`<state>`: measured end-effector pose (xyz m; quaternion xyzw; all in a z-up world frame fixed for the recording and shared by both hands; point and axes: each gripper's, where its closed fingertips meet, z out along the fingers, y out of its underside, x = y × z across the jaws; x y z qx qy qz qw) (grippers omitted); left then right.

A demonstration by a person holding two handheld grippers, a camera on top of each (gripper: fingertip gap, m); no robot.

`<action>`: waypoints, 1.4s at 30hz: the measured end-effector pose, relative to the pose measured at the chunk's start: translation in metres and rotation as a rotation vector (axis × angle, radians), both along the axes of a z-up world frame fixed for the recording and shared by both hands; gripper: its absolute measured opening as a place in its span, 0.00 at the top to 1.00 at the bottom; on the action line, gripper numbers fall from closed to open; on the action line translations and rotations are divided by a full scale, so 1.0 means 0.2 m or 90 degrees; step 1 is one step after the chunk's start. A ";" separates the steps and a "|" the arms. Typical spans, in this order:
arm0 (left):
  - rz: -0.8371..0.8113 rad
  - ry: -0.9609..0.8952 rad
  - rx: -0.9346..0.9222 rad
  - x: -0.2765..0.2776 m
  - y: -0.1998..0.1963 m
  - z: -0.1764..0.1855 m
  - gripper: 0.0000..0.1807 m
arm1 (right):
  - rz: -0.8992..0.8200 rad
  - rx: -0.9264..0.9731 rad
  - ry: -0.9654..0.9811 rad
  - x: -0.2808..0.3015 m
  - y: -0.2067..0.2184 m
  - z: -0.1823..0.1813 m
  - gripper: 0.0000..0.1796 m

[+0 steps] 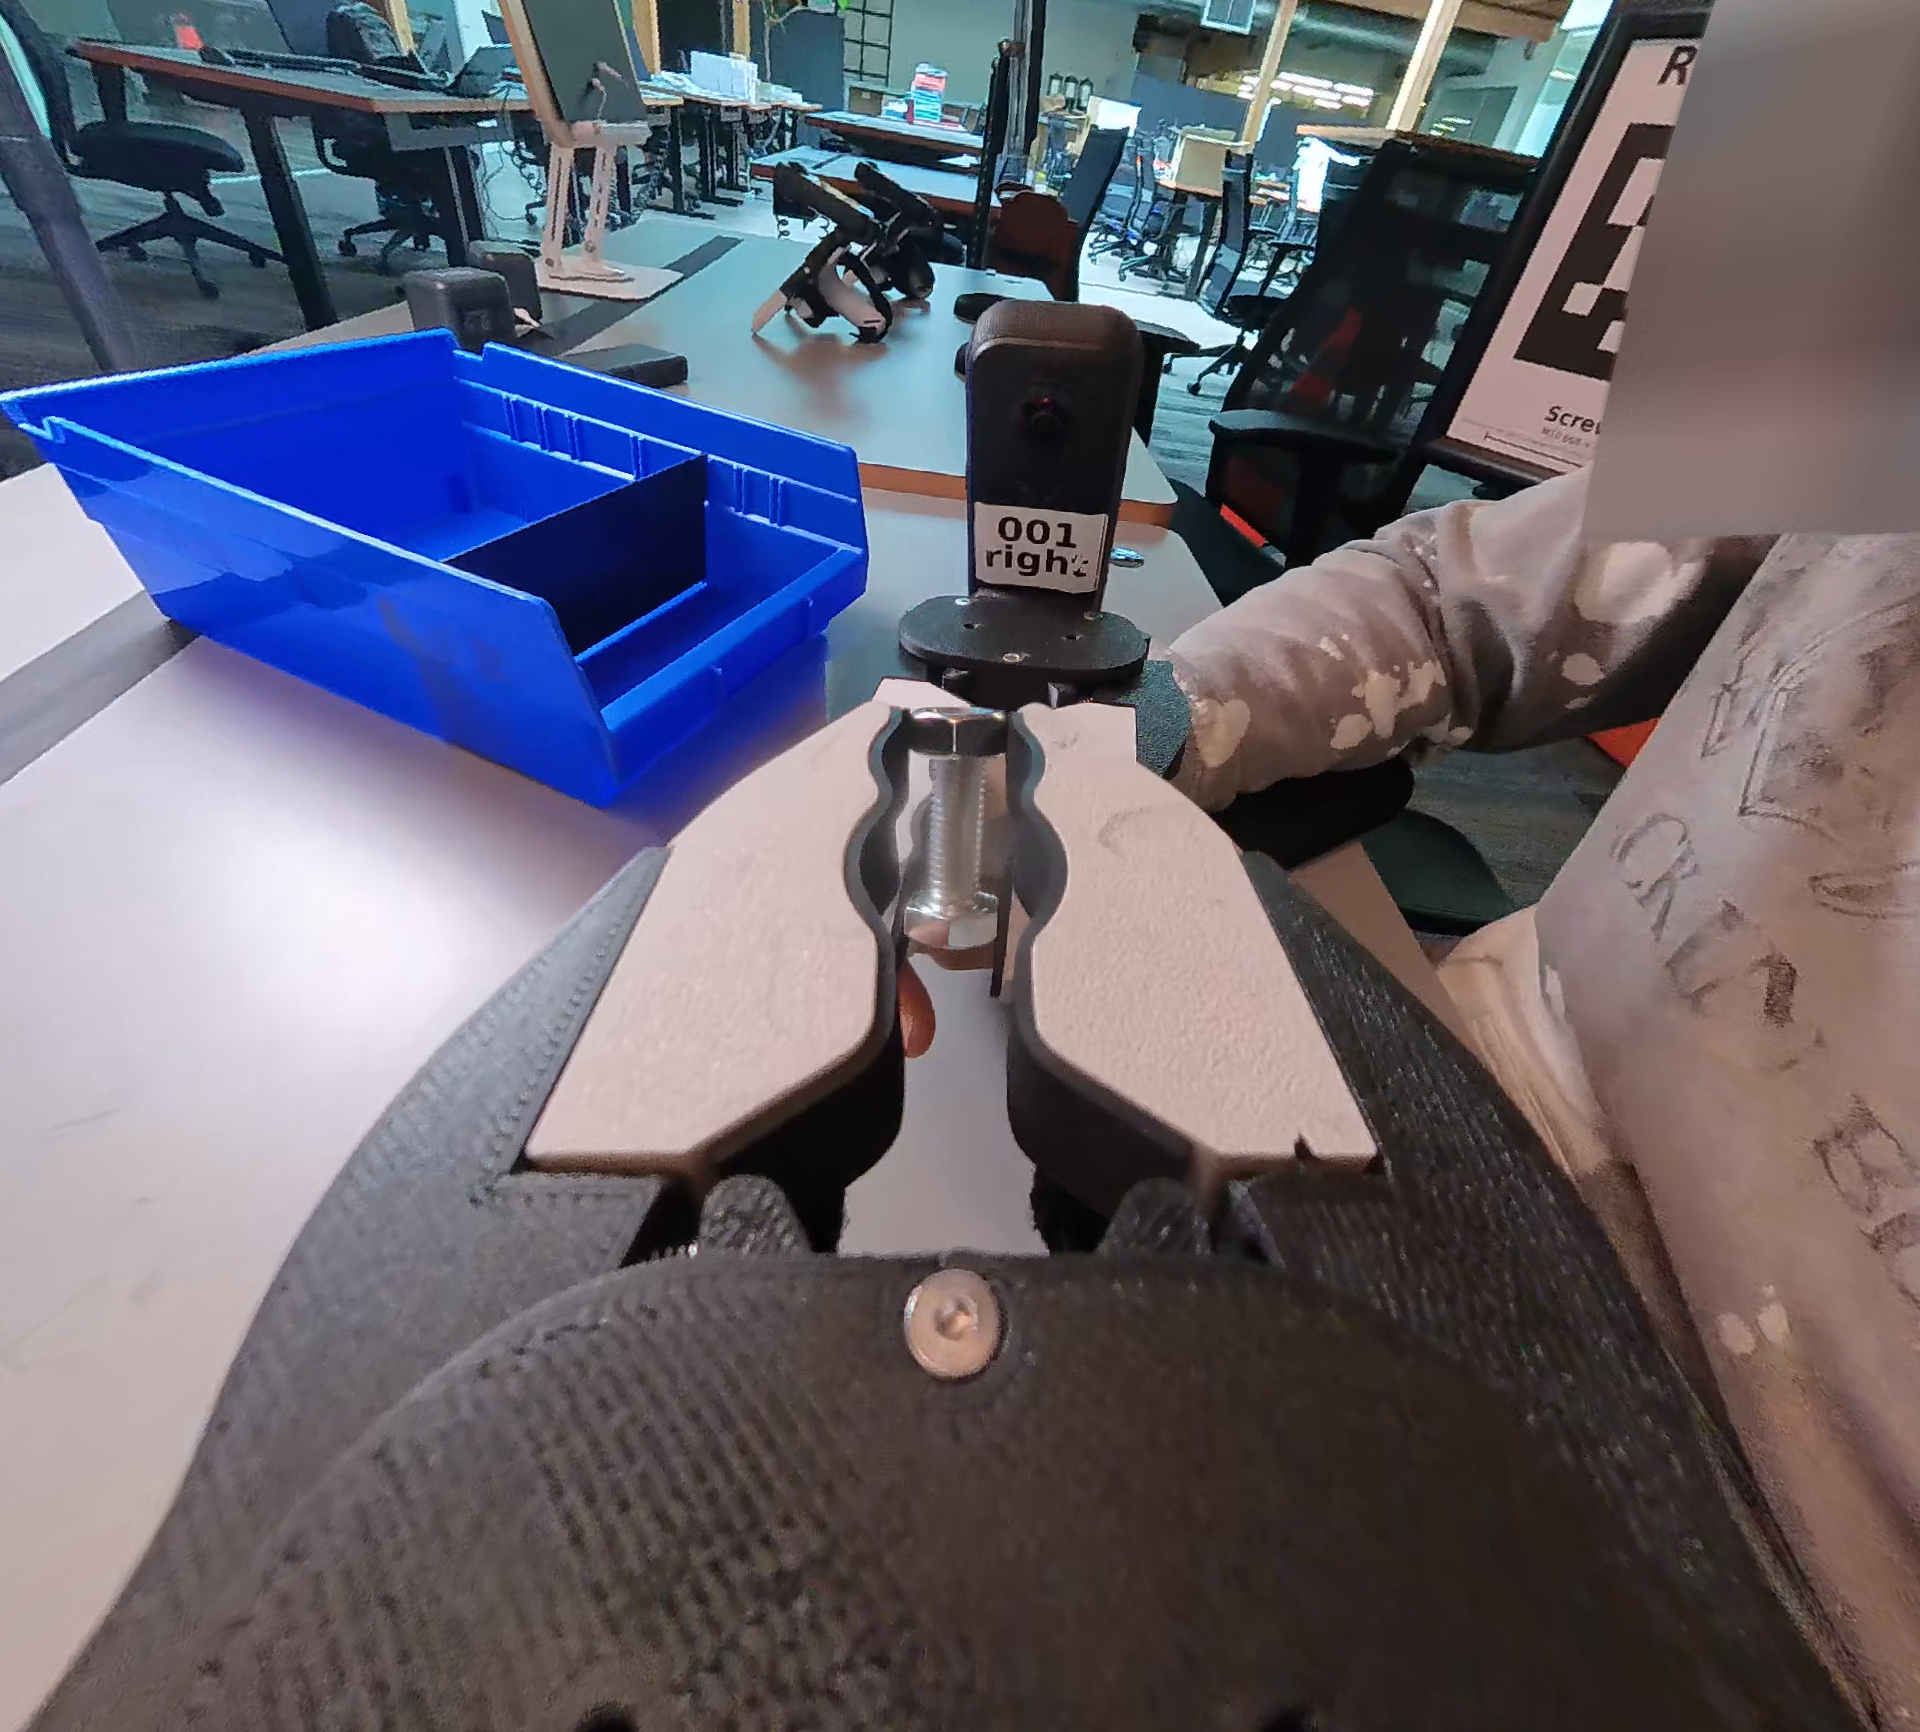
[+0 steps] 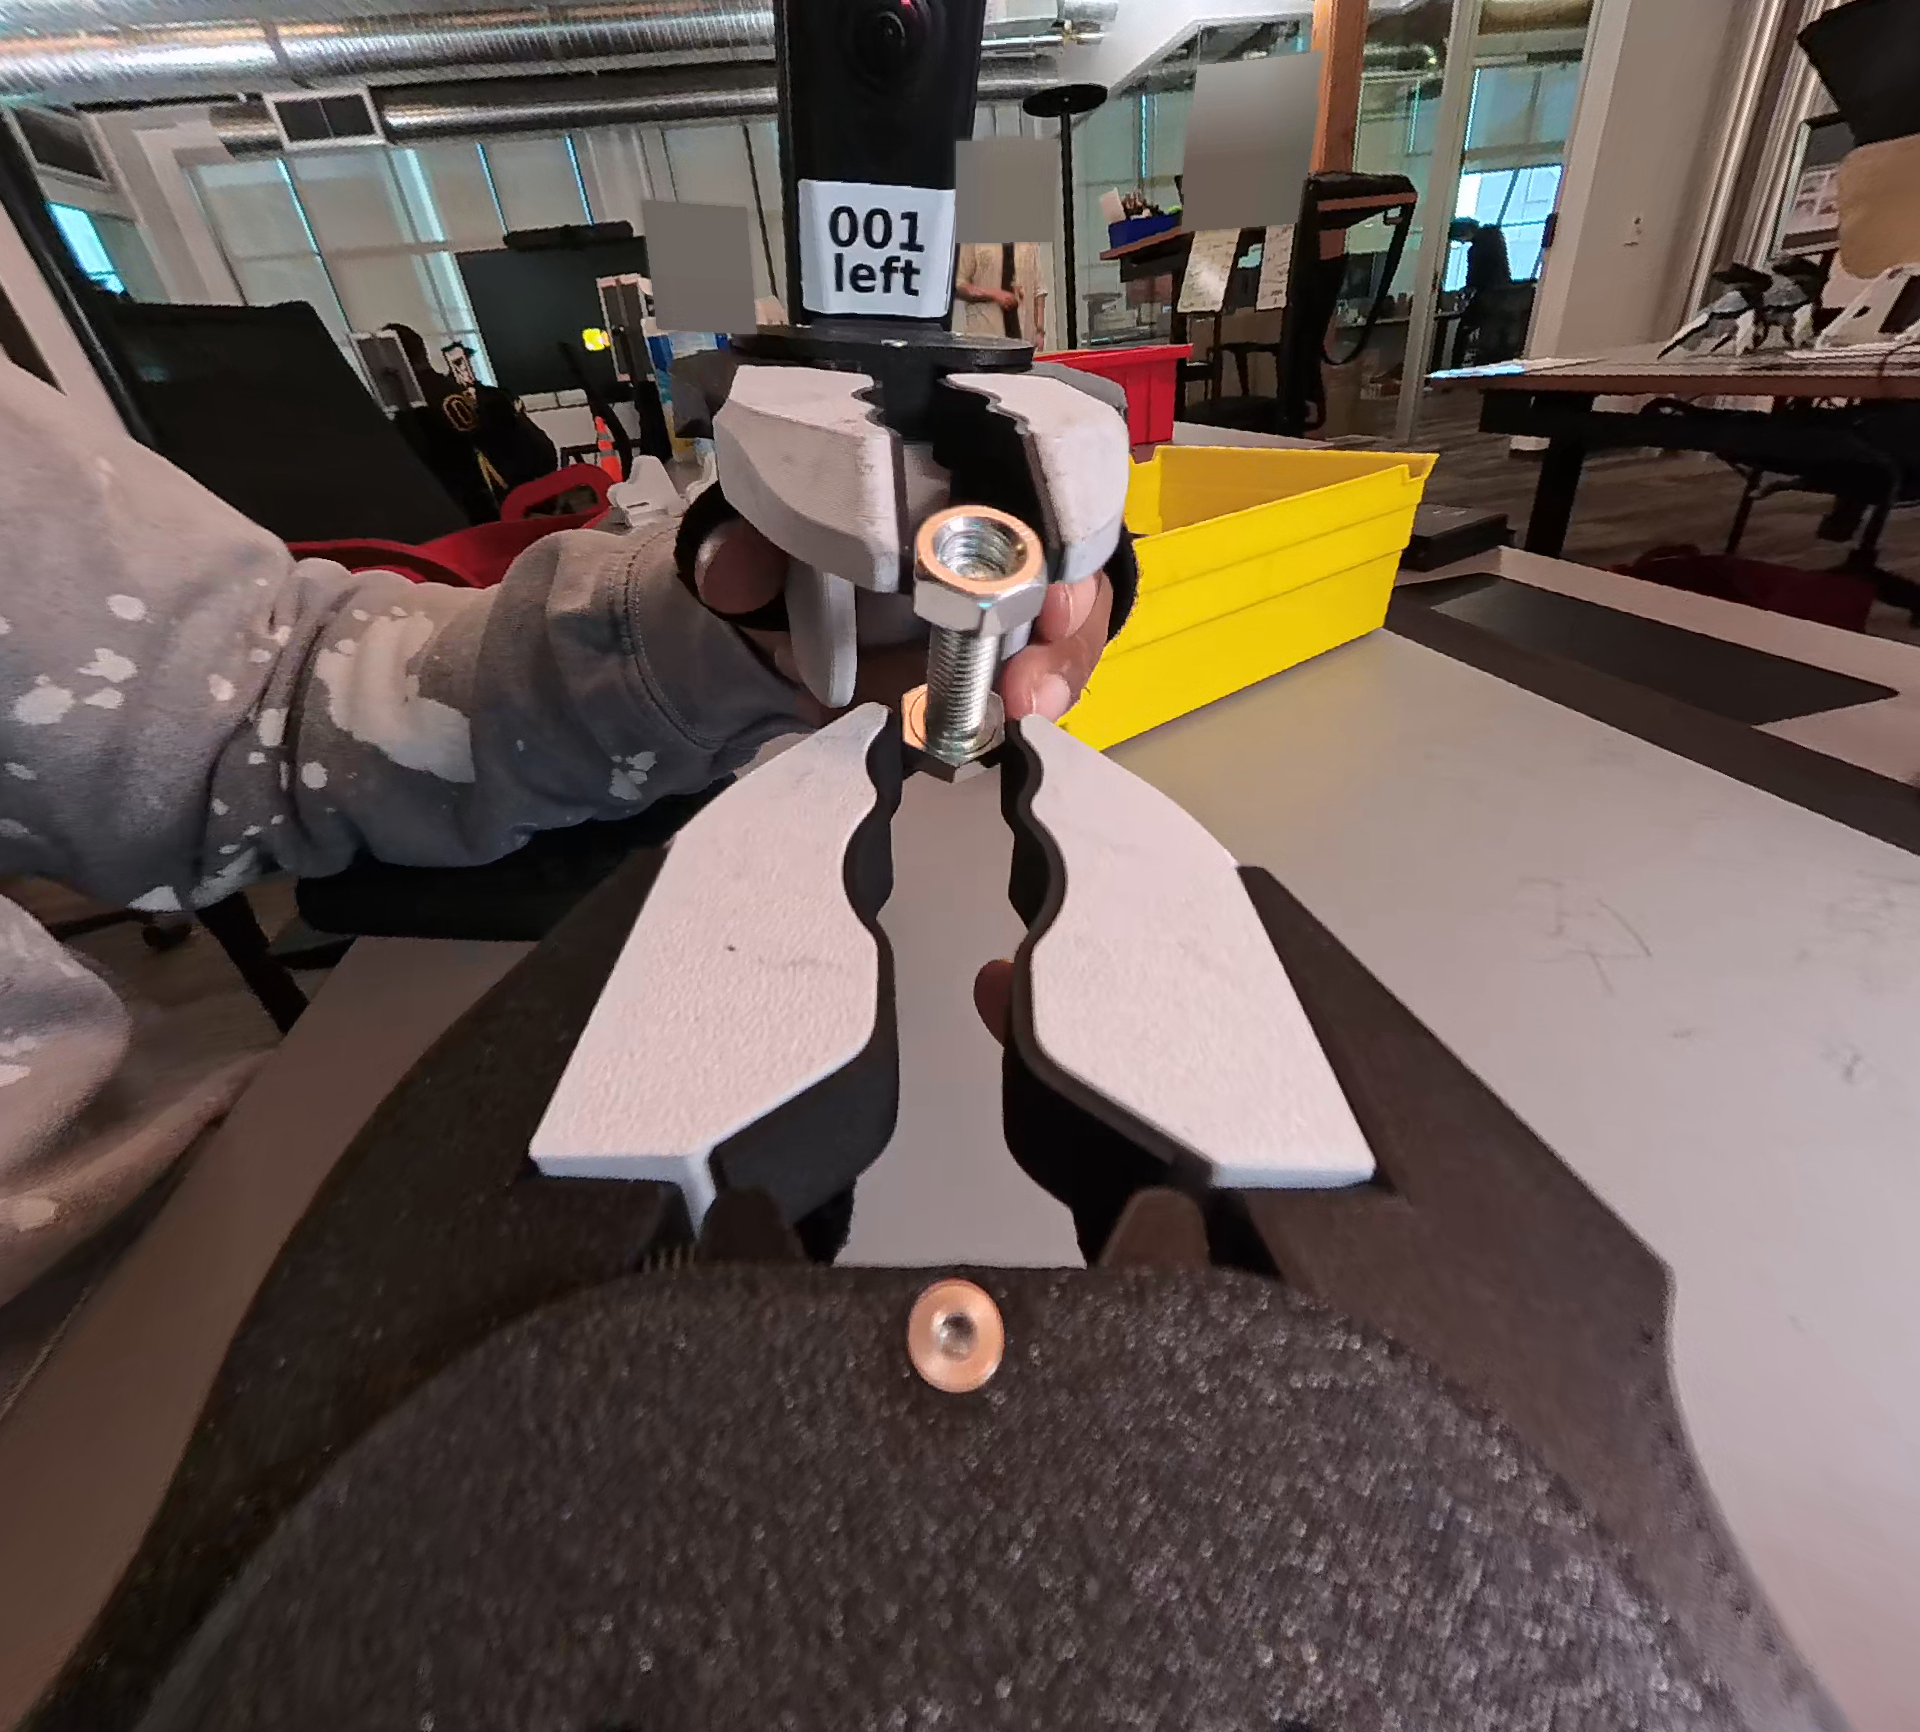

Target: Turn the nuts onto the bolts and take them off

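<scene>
A silver bolt [image 2: 958, 674] stands tilted between my two grippers, which face each other over the table. My right gripper [image 2: 954, 735] is shut on the bolt's hex head [image 2: 951, 744] at its fingertips. A silver nut [image 2: 977, 568] sits on the bolt's upper end with its threaded hole showing. My left gripper [image 1: 954, 718] is shut on that nut [image 1: 954, 735] at its fingertips. In the left wrist view the bolt shaft [image 1: 961, 809] runs down through the finger gap to the head [image 1: 940, 915]. The left gripper also shows in the right wrist view [image 2: 925, 477], above the right one.
A blue bin [image 1: 343, 560] with a dark divider stands on the grey table [image 1: 208, 1007] to the left. A yellow bin [image 2: 1278, 539] stands to the right, a red bin [image 2: 1132, 389] behind it. The person's speckled grey sleeves [image 1: 1403, 643] [image 2: 312, 695] reach in. The gap from one gripper's tips to the other's is roughly 4 cm.
</scene>
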<state>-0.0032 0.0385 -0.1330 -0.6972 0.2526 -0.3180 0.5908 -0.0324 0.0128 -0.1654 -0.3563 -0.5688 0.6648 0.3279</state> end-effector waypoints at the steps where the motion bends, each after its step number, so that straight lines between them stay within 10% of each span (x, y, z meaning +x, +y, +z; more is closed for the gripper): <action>1: 0.004 -0.003 -0.001 0.00 0.00 0.00 0.90 | -0.003 0.000 -0.001 0.00 0.00 0.00 0.90; 42: 0.007 0.043 0.003 0.00 0.01 0.02 0.90 | -0.049 0.029 -0.010 0.02 0.04 0.00 0.90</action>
